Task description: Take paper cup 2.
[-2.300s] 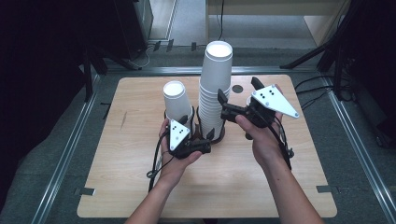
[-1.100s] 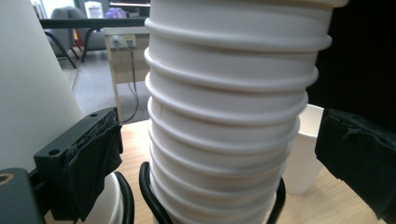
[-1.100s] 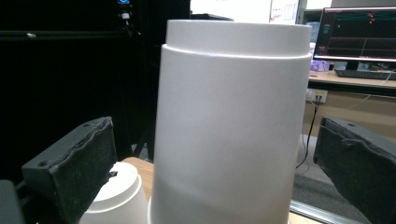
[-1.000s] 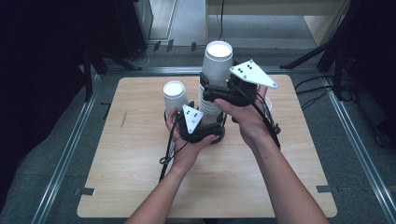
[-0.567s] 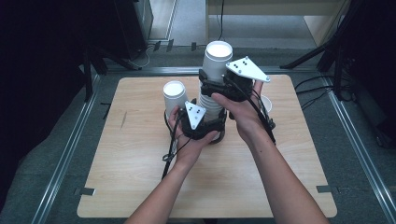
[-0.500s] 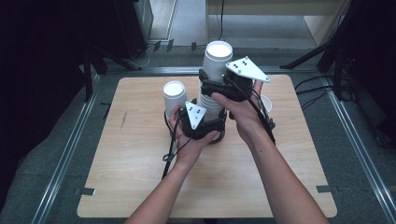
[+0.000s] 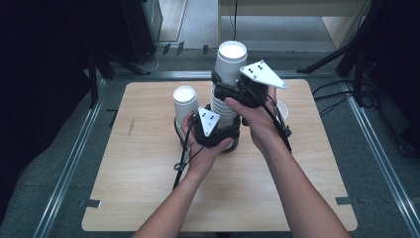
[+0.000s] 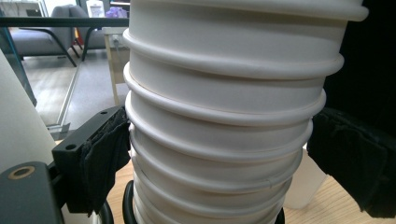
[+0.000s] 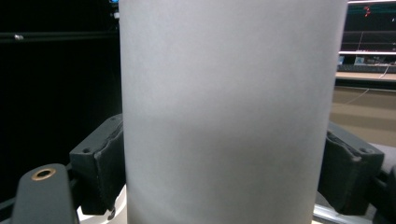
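While both pairs of tongs have just been closing, the left gripper (image 7: 222, 135) clamps the ribbed base of the cup stack (image 8: 224, 140), and the right gripper (image 7: 229, 91), higher up, squeezes the top cup (image 9: 224, 116). A shorter stack (image 7: 185, 101) stands just beside the left gripper.

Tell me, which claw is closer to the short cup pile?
Left. The left claw clasps the tall stack's bottom, right beside the short cup pile. The right claw grips the top cup, farther away.
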Demonstrator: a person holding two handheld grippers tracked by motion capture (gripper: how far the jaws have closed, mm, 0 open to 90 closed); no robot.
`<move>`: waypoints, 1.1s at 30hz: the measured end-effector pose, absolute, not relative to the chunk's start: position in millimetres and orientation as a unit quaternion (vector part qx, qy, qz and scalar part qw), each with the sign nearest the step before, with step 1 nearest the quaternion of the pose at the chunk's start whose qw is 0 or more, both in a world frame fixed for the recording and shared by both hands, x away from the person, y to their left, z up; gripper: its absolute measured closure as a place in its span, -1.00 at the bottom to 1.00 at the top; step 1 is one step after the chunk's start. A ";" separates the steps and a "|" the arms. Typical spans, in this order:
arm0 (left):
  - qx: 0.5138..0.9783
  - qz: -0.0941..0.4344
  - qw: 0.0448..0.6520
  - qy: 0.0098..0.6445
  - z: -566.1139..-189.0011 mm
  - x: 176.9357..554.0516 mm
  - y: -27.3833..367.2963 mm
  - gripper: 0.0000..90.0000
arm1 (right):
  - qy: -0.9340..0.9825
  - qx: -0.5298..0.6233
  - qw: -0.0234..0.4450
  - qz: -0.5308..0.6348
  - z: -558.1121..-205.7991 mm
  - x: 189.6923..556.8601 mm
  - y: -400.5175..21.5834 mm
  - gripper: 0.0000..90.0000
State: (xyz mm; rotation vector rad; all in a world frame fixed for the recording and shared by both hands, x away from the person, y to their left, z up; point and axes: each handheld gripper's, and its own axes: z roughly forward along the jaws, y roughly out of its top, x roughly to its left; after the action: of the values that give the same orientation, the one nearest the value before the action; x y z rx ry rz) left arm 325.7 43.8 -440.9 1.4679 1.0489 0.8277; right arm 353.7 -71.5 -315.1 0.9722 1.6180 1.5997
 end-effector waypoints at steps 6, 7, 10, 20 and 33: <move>0.620 0.350 0.547 0.442 -440.9 325.4 44.1 -0.84 | 0.614 0.367 0.333 0.615 -313.1 353.2 -72.3 -0.65; 0.620 0.350 0.546 0.441 -440.8 325.4 44.1 -0.84 | 0.612 0.367 0.333 0.616 -312.7 352.9 -72.3 -0.65; 0.621 0.350 0.545 0.441 -440.8 325.4 44.3 -0.84 | 0.611 0.362 0.340 0.617 -310.5 351.7 -72.2 -0.64; 0.621 0.348 0.547 0.440 -440.7 325.1 44.8 -0.84 | 0.603 0.357 0.358 0.617 -300.3 347.8 -71.5 -0.63; 0.620 0.349 0.547 0.442 -440.8 324.5 44.5 -0.83 | 0.593 0.353 0.371 0.621 -290.9 343.2 -71.3 -0.61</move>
State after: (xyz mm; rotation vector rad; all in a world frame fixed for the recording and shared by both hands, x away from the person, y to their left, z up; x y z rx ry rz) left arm 324.5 44.5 -440.8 1.4684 1.0465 0.8274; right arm 343.2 -71.3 -290.9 0.9061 1.5217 1.5920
